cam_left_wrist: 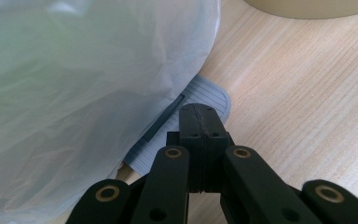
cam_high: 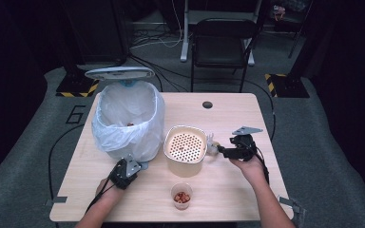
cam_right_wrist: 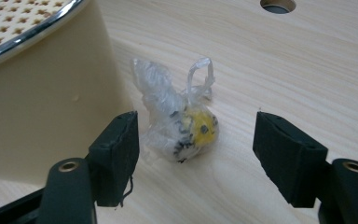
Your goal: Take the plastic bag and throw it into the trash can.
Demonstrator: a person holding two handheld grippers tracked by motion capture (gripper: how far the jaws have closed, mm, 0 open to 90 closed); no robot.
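Beside the cream strainer tub (cam_right_wrist: pixel 51 93), the right gripper (cam_right_wrist: pixel 196 154) stood jaws apart around a wrapped yellow candy (cam_right_wrist: pixel 186 130), ready to grasp; the left gripper (cam_left_wrist: pixel 200 128), jaws together, pressed the bin pedal (cam_left_wrist: pixel 205 100), holding the lid up

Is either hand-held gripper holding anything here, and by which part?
Nothing is held. The right hand-held gripper is open around the small plastic-wrapped yellow item without touching it. The left hand-held gripper is shut over the bin's pedal, gripping nothing.

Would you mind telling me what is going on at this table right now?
A person works with two handheld grippers. The shut left gripper presses the grey ribbed pedal of the white bag-lined bin, whose lid stands open. The open right gripper frames a small clear plastic wrapper with something yellow inside, lying beside the cream perforated-top container.
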